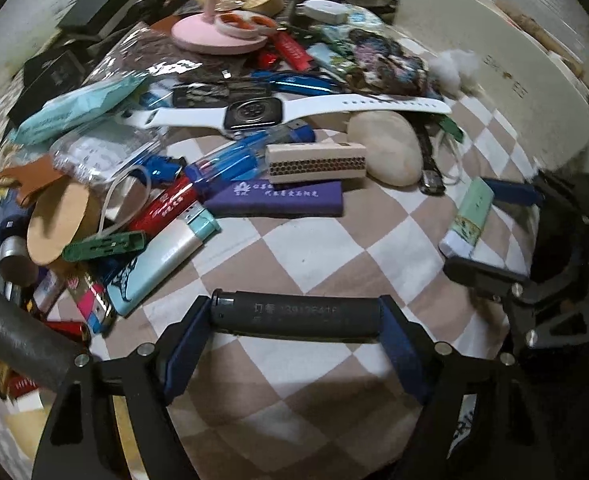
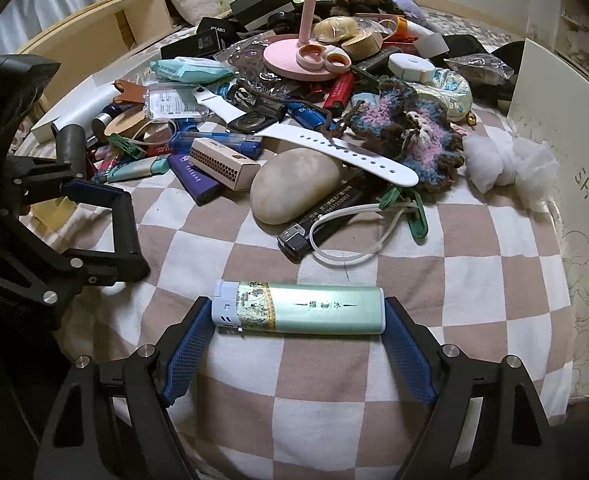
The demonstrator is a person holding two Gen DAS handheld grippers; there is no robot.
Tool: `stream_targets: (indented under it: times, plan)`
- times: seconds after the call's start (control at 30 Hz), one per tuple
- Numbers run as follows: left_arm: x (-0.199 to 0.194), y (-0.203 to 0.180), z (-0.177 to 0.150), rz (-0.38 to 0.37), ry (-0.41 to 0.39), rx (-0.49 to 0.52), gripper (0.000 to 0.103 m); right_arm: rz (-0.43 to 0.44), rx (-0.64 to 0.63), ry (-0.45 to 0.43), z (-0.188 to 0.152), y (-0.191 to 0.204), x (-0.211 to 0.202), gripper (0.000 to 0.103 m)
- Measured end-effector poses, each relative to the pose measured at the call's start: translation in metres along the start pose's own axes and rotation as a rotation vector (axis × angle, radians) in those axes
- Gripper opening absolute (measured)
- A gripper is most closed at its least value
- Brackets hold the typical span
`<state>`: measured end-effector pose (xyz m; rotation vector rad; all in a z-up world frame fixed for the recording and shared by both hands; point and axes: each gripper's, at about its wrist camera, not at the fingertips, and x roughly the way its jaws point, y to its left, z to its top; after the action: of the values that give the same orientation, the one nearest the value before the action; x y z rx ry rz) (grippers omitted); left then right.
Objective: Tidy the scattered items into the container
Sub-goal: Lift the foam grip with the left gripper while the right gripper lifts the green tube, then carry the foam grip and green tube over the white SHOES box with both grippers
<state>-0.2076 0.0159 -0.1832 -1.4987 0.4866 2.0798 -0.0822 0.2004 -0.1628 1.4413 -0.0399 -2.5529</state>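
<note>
My left gripper (image 1: 296, 316) is shut on a dark grey lighter (image 1: 294, 315), held crosswise between its blue pads above the checked cloth. My right gripper (image 2: 300, 314) is shut on a pale green lighter (image 2: 299, 310), also held crosswise. In the left wrist view the right gripper (image 1: 490, 232) shows at the right with the green lighter (image 1: 468, 218). In the right wrist view the left gripper (image 2: 124, 226) shows at the left with the dark lighter (image 2: 125, 227). A white shoe box (image 2: 574, 152) stands at the right; its wall also shows in the left wrist view (image 1: 486, 48).
A heap of scattered items lies beyond both grippers: a white-strap watch (image 1: 254, 114), a beige stone (image 2: 294, 184), a matchbox (image 1: 316, 162), a purple lighter (image 1: 278, 198), a pink mirror stand (image 2: 306, 56), a crocheted piece (image 2: 410, 132), cotton wool (image 2: 506, 160), a black lighter (image 2: 326, 216).
</note>
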Motion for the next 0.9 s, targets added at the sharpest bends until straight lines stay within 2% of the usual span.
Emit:
stream_targets:
  times: [0.23, 0.3, 0.4, 0.43, 0.5, 0.67, 0.77, 0.9]
  plan:
    - [-0.003, 0.003, -0.005, 0.078, -0.06, -0.129, 0.081, -0.013, -0.012, -0.013, -0.001, 0.001, -0.002, 0.083]
    - [-0.011, -0.008, -0.008, 0.095, -0.085, -0.156, 0.081, -0.006, -0.008, -0.017, -0.001, 0.0, -0.004, 0.083]
    - [-0.018, -0.061, -0.018, 0.063, -0.116, -0.225, 0.081, -0.007, -0.012, -0.021, -0.002, 0.001, -0.005, 0.083]
    - [-0.021, -0.064, -0.017, 0.05, -0.124, -0.251, 0.081, -0.007, -0.013, -0.021, -0.002, 0.001, -0.006, 0.083]
    - [-0.041, -0.056, -0.027, 0.047, -0.153, -0.292, 0.081, -0.006, -0.013, -0.022, -0.002, 0.001, -0.006, 0.083]
    - [-0.029, -0.046, -0.01, 0.029, -0.243, -0.423, 0.081, -0.002, -0.007, -0.028, -0.002, 0.001, -0.007, 0.083]
    - [-0.044, -0.044, -0.029, 0.014, -0.287, -0.479, 0.082, 0.002, 0.002, -0.044, -0.001, 0.0, -0.011, 0.083]
    - [-0.055, -0.047, -0.043, 0.002, -0.331, -0.505, 0.082, -0.013, 0.006, -0.089, -0.001, 0.001, -0.021, 0.083]
